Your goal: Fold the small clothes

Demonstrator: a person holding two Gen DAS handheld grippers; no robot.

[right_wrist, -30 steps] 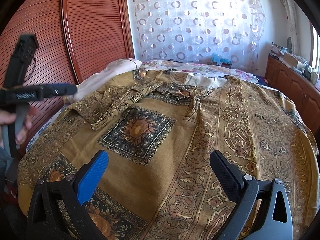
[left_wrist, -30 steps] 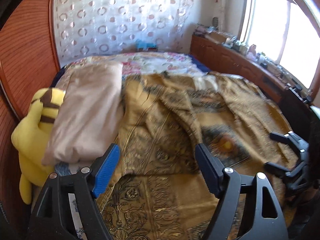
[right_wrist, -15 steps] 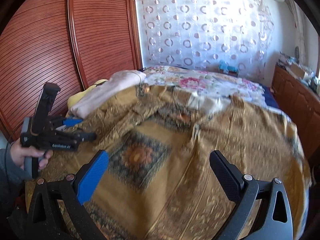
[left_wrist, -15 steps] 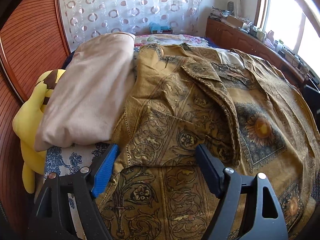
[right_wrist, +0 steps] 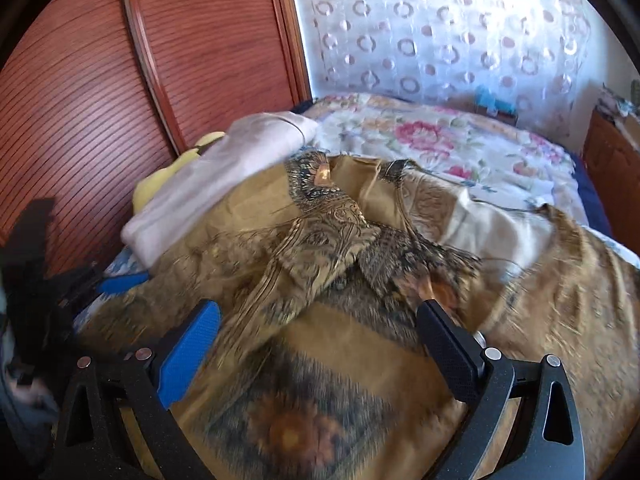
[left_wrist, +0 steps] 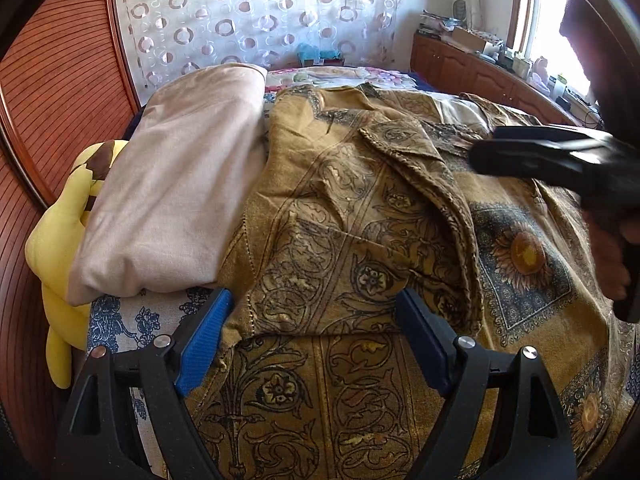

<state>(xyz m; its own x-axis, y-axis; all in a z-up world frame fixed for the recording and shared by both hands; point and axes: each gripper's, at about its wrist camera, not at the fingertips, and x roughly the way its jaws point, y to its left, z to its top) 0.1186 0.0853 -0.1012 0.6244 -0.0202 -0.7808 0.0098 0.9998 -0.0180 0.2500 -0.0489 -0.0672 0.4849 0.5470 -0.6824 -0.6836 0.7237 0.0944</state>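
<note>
In the left wrist view, the left gripper (left_wrist: 310, 344) hovers with its jaws spread wide over the near edge of the bed (left_wrist: 132, 320), holding nothing. A mustard printed garment (left_wrist: 348, 240) lies spread across the bed between and beyond the fingers, one sleeve (left_wrist: 424, 184) folded over its front beside a sunflower panel (left_wrist: 520, 252). A beige pillow (left_wrist: 184, 196) lies along the bed's left edge, touching the garment, with a yellow plush toy (left_wrist: 60, 248) just beside it. The right gripper (left_wrist: 560, 160) reaches in from the right above the garment.

In the right wrist view, which is blurred, the right gripper (right_wrist: 320, 344) is spread open and empty above the garment (right_wrist: 360, 280), over the folded sleeve (right_wrist: 320, 248). The pillow (right_wrist: 224, 176) sits at the bed's left edge, the floral bedspread (right_wrist: 440, 140) beyond. The left gripper (right_wrist: 100, 284) shows at the left, near the garment's edge.
</note>
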